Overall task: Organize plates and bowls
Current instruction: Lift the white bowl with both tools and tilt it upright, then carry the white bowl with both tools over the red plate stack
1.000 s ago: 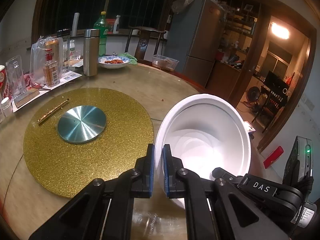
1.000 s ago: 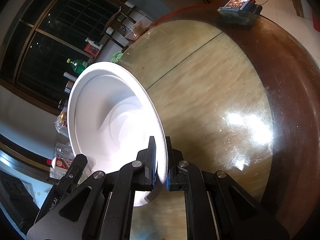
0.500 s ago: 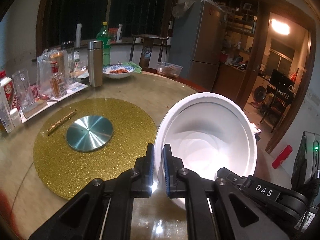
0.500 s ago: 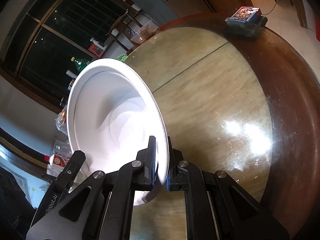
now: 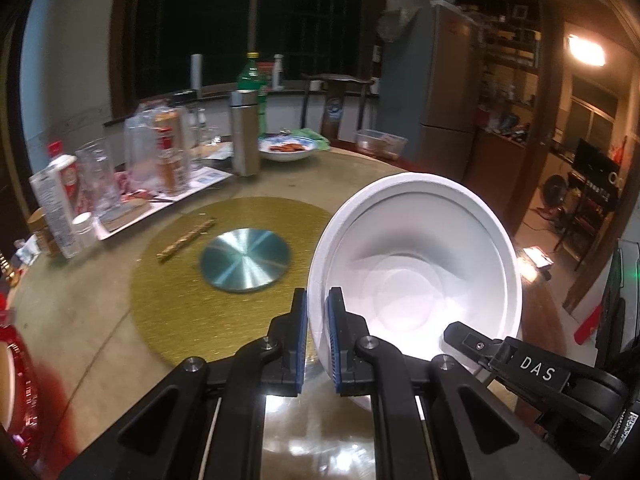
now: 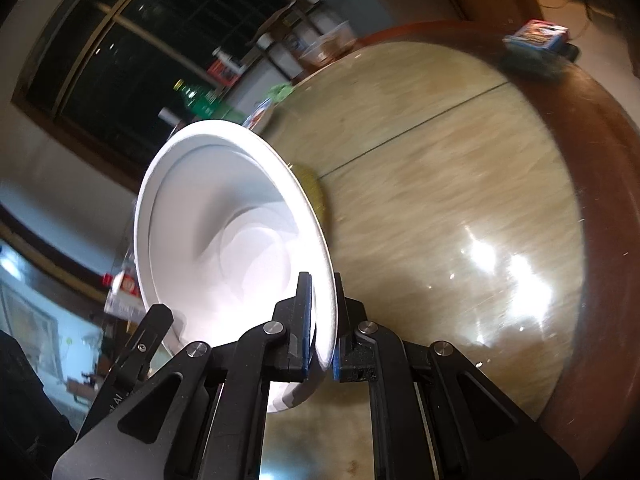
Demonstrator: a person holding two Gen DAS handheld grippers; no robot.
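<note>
A large white bowl (image 5: pixel 416 272) is held up above the round table, gripped on opposite sides of its rim. My left gripper (image 5: pixel 317 320) is shut on its left rim. My right gripper (image 6: pixel 321 312) is shut on its right rim; the bowl (image 6: pixel 224 232) fills the left of the right wrist view. The right gripper's body shows in the left wrist view (image 5: pixel 532 372), and the left gripper's finger in the right wrist view (image 6: pixel 140 344). The bowl's underside is hidden.
A gold turntable mat (image 5: pixel 224 280) with a metal disc (image 5: pixel 245 260) lies on the table (image 6: pixel 440 200). Bottles, glasses, a steel flask (image 5: pixel 245 136) and a dish of food (image 5: pixel 288 148) stand at the back left. A small box (image 6: pixel 536 40) lies near the table edge.
Both grippers have lifted the bowl higher and moved it away from the table edge; the views now take in more of the table and room. The grips have not changed.
</note>
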